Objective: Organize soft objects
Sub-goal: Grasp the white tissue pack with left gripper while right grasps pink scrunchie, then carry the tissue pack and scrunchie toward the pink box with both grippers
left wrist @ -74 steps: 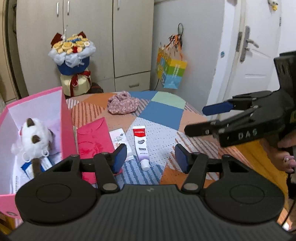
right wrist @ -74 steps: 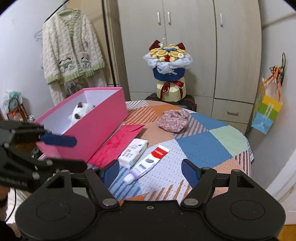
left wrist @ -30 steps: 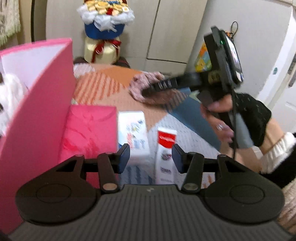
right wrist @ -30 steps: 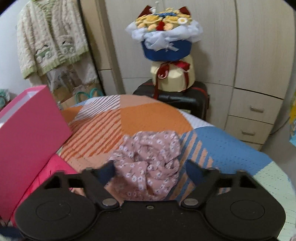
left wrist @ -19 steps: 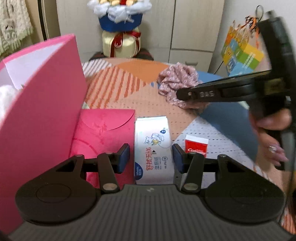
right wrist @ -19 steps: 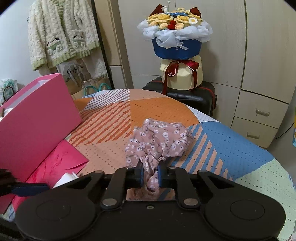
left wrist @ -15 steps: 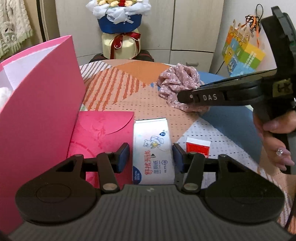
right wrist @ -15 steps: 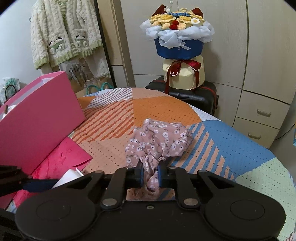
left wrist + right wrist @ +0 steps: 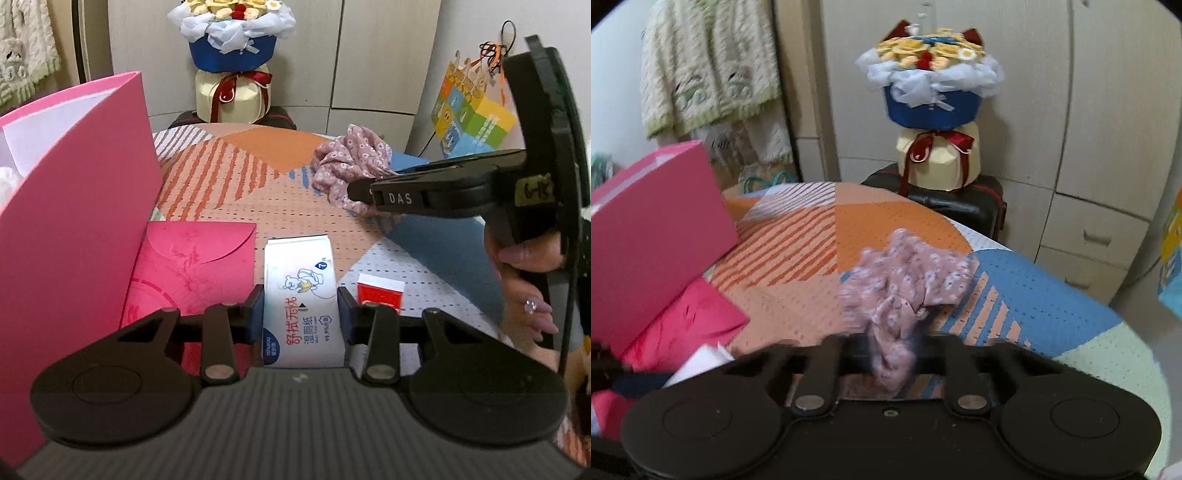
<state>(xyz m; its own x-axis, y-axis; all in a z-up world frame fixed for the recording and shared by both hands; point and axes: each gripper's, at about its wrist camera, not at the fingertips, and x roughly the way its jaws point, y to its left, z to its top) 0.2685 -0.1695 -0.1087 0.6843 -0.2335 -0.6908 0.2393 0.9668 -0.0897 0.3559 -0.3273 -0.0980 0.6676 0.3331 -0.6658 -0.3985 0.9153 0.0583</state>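
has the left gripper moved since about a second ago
Yes. In the left wrist view the left gripper has shifted sideways toward the pink box: then it straddled the toothpaste, now its closing jaws bracket the wet wipes pack.

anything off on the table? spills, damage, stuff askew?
Nothing spilled or damaged. The floral scrunchie is bunched where the right hand-held gripper pinches it. The wet-wipe pack lies flat between the left hand-held gripper pads, beside the red envelope.
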